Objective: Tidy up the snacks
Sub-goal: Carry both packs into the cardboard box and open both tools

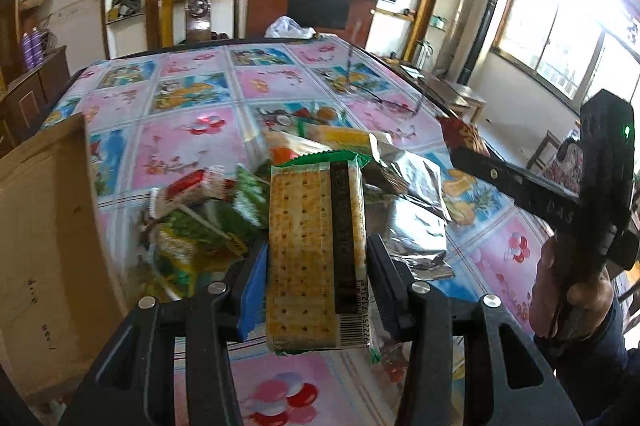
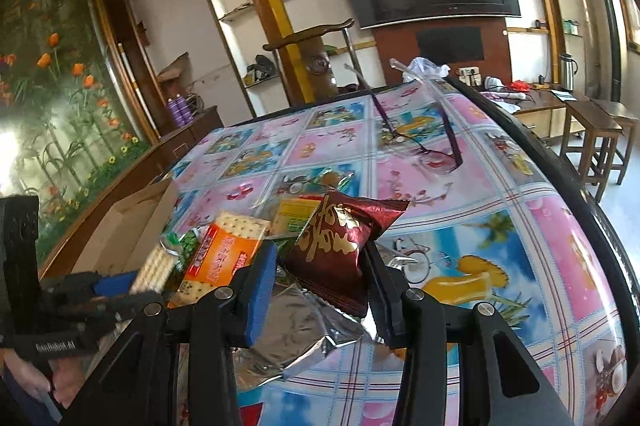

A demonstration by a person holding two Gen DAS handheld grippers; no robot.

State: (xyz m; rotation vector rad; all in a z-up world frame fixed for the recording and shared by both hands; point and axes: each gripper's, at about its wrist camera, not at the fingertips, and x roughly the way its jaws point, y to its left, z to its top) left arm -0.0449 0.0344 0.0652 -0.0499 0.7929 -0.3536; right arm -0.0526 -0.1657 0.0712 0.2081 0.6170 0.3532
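My left gripper is shut on a green-edged cracker pack and holds it upright above the snack pile. My right gripper is shut on a dark red pouch with gold lettering, lifted above silver foil packs. The right gripper also shows at the right of the left wrist view, holding the red pouch. An orange cracker pack lies in the pile. An open cardboard box stands left of the pile; it also shows in the right wrist view.
The table has a pink and blue patterned cover. A pair of glasses lies at the far side, with a white plastic bag at the back edge. Wooden stools stand to the right.
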